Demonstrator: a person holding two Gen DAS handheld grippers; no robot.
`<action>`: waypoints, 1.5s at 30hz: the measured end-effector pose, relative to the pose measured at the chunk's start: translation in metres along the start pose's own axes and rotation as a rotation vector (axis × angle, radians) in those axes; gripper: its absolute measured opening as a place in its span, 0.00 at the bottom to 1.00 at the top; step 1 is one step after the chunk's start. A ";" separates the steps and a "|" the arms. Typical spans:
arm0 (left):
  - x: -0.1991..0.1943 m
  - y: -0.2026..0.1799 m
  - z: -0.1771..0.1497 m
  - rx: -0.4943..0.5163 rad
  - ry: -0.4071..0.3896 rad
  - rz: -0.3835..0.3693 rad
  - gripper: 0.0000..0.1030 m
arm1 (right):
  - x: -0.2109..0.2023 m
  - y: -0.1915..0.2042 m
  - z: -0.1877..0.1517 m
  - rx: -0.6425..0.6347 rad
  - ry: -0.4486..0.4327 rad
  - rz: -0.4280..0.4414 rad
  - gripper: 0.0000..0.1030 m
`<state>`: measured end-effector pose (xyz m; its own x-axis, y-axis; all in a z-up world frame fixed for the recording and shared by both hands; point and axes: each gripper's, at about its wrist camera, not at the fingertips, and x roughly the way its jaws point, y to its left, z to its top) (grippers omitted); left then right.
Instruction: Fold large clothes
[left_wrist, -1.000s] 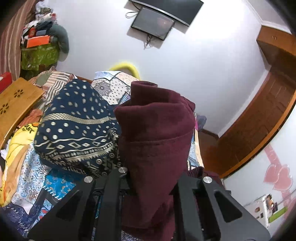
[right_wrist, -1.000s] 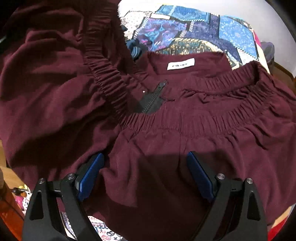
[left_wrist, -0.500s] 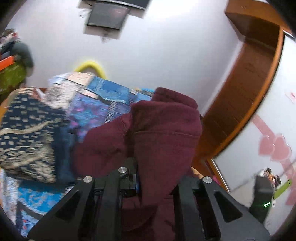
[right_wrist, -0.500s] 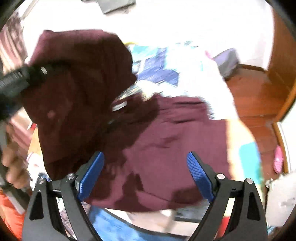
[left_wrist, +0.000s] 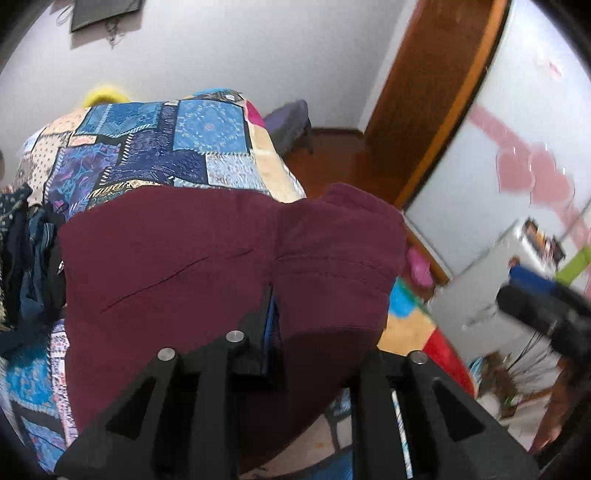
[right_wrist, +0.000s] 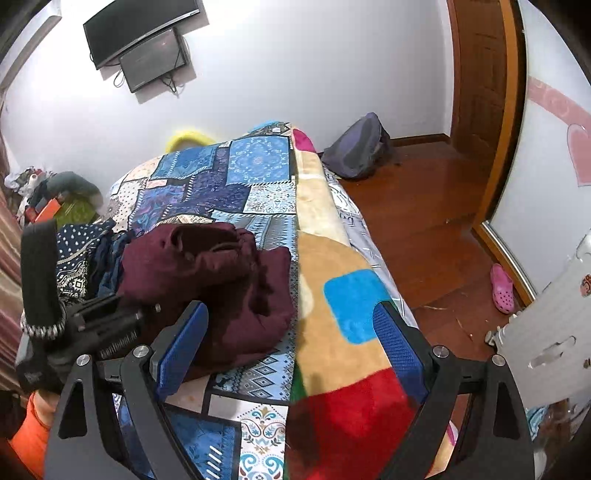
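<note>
On the bed (right_wrist: 258, 162), toward the near edge: maroon garment (left_wrist: 166, 266), doubled over on itself. Sits on the patchwork cover, touching the pile of dark patterned clothes (right_wrist: 74, 258) on one side and just beside the fleece blanket (right_wrist: 332, 258) on the other.

Changed in the last second:
- No longer held up against the wall as a hanging roll; now swung across and laid down over the rest of the cloth.
- Waistband, label and zip no longer filling the right wrist view; now the whole bed in frame from higher and further back.
- Reads as a fold just laid, with the release under way. Looks lumpy from the right wrist view, thick at the far end, so probably needs flattening before the next fold.

Left hand-held gripper (left_wrist: 317, 325):
- Narrow, jaws just been opening a little.
- Cloth between the fingers, draped over the right-hand one and hiding it.
- Can't confirm whether the pads are pressing or already slack; blue pad on the visible finger looks close against the fabric, nothing more certain than that.
- From the right wrist view, lies low at the garment's near-left corner.

Right hand-held gripper (right_wrist: 291, 306):
- Wide, nothing between the pads, touching nothing.
- Hovers above the bed's near edge, garment under the left-hand pad, blanket under the other.
</note>
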<state>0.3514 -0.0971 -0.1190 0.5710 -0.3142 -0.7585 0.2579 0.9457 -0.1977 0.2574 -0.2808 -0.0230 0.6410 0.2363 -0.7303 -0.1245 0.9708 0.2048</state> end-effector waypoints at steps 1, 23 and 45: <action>-0.001 -0.002 -0.003 0.014 0.012 -0.005 0.31 | 0.001 0.001 0.001 -0.001 0.000 0.004 0.87; -0.112 0.119 -0.013 -0.079 -0.213 0.256 0.91 | 0.021 0.111 0.026 -0.287 -0.060 0.137 0.87; -0.017 0.155 -0.074 -0.256 0.097 0.089 1.00 | 0.105 0.026 -0.013 -0.025 0.321 0.141 0.92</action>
<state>0.3240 0.0605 -0.1823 0.5024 -0.2315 -0.8331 -0.0017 0.9632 -0.2687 0.3120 -0.2307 -0.1025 0.3457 0.3653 -0.8643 -0.2160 0.9274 0.3055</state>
